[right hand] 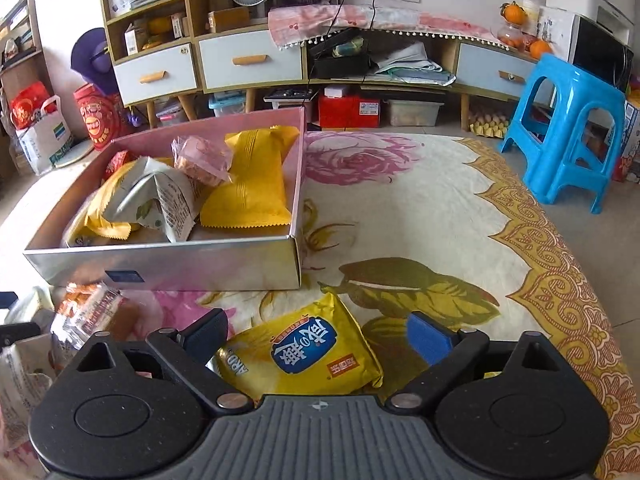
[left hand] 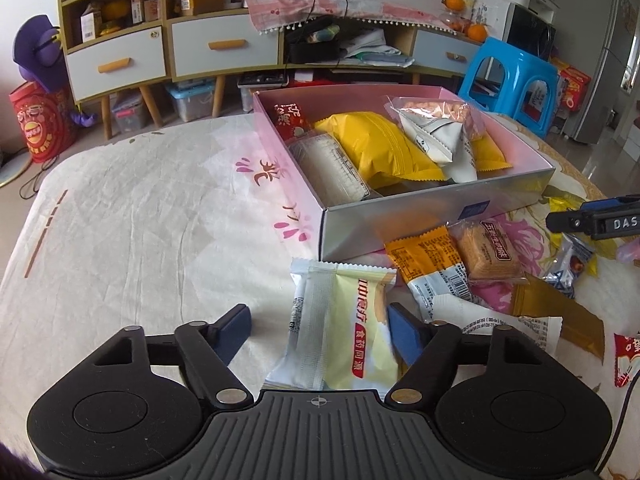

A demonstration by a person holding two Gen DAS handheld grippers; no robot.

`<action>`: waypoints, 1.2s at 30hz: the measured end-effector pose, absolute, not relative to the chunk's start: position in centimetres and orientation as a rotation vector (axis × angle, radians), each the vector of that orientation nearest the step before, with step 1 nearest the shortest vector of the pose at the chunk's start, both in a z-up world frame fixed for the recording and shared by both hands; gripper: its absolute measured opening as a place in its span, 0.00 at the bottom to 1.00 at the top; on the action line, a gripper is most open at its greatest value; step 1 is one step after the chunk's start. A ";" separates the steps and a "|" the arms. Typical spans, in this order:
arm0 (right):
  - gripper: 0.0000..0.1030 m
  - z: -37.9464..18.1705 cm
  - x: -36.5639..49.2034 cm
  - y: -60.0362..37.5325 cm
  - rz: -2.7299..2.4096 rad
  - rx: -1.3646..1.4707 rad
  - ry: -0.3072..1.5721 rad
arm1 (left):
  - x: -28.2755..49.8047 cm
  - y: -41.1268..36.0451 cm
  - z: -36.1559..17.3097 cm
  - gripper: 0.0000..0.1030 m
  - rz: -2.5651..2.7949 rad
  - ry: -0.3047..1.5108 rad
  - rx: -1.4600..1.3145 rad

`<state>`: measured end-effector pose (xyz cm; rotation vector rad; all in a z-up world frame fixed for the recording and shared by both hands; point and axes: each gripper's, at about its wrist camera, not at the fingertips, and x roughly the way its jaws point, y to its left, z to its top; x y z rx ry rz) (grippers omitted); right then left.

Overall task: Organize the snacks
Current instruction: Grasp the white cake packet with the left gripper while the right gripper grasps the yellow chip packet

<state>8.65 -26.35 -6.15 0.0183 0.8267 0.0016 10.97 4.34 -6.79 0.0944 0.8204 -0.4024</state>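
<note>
because the pale yellow-and-white crinkly plastic snack packet [left hand: 340, 328] lies flat on the cream cloth, just in front of the pink-and-silver cardboard box [left hand: 400, 220], a thin slippery edge could slide out from the pads if they clamp on film alone. the left gripper [left hand: 320, 336] straddles it, tilted downward, jaws parted; one blue pad [left hand: 404, 336] sits at the packet's edge, the other well clear, so nothing is gripped. the right gripper [right hand: 316, 340], also angled down, stands wide around a puffy yellow foil bag with a blue label [right hand: 300, 352] near the box's front corner, pads not touching. squeezing that bag hard could crush its contents. the box already holds several packets, so a careless drop might spill over its low wall.
</note>
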 end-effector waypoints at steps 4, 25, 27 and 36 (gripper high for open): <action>0.75 -6.8 8.6 -26.4 0.012 -0.008 0.862 | 10.9 4.2 -6.6 0.49 -0.370 0.826 0.106; 0.45 -5.6 6.0 -26.4 0.078 -0.058 0.915 | 9.7 4.2 -6.1 0.49 -0.285 0.886 0.119; 0.43 -5.6 6.1 -26.4 0.080 -0.057 0.919 | 9.7 4.2 -6.0 0.49 -0.281 0.899 0.110; 0.39 -4.1 6.7 -26.2 0.082 -0.042 0.913 | 10.2 4.4 -5.4 0.45 -0.235 0.943 0.026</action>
